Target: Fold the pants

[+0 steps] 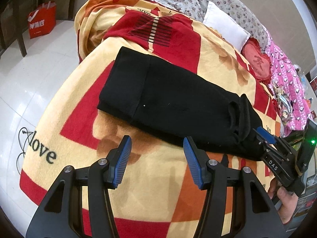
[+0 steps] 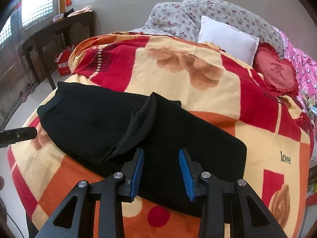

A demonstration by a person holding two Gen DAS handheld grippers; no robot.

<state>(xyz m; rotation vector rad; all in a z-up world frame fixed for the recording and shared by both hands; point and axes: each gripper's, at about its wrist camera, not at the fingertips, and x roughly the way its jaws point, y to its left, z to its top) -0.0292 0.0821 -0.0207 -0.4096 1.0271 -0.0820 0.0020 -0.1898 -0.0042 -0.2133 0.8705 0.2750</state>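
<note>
Both feeds are bright and evenly lit by soft daylight. I see its source in the right wrist view: the glass-block windows (image 2: 37, 8) at far left are blown out. The tiled floor (image 1: 25, 83) carries a pale sheen. Shadows are soft; a faint one lies under the black pants (image 1: 168, 101), whose folds are nearly lost in black. Fisheye bending is strong, with dark vignetted corners. Focus is sharp throughout.
</note>
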